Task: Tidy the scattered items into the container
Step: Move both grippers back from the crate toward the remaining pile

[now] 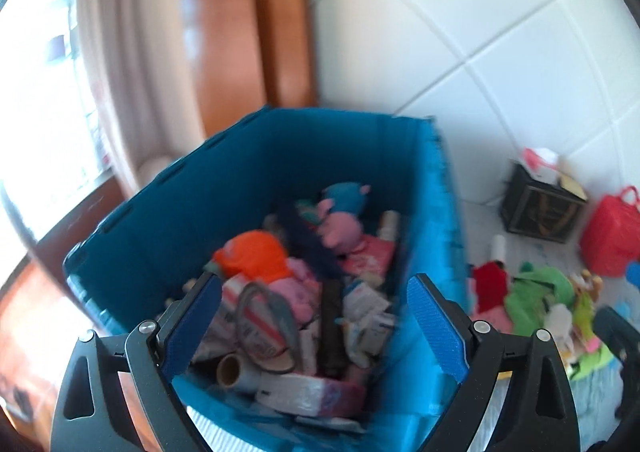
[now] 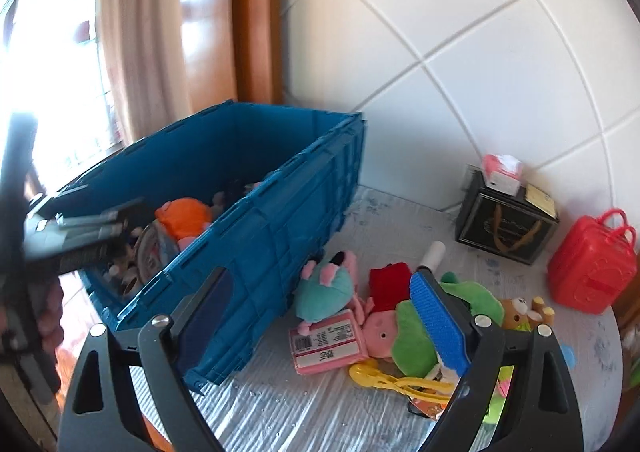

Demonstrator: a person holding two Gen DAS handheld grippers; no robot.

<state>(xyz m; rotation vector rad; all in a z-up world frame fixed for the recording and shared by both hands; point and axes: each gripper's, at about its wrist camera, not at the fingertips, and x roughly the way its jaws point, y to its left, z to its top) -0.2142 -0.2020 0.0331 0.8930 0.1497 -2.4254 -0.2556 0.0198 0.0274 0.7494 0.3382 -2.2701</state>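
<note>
Your left gripper (image 1: 314, 328) hangs over the blue crate (image 2: 280, 220) with its fingers spread wide and nothing between them; your right gripper (image 2: 324, 324) is likewise released and empty, poised above the loose toys on the pale mat (image 2: 320, 412). The crate is a deep, ribbed plastic box with slotted rims, standing at the mat's left edge by the white tiled wall (image 2: 460, 32). It is already well filled: an orange plush (image 1: 256, 256), a pink pig plush (image 1: 340, 228), a cardboard tube (image 1: 230, 370) and assorted packets lie heaped inside. Just beside its right wall lie a teal plush (image 2: 326, 292), a pink packet (image 2: 328, 344), a green plush (image 2: 416, 336) and a yellow plastic toy (image 2: 384, 378). Farther right stand a black gift bag (image 2: 506, 228) and a red toy case (image 2: 592, 276), well apart from the crate.
</note>
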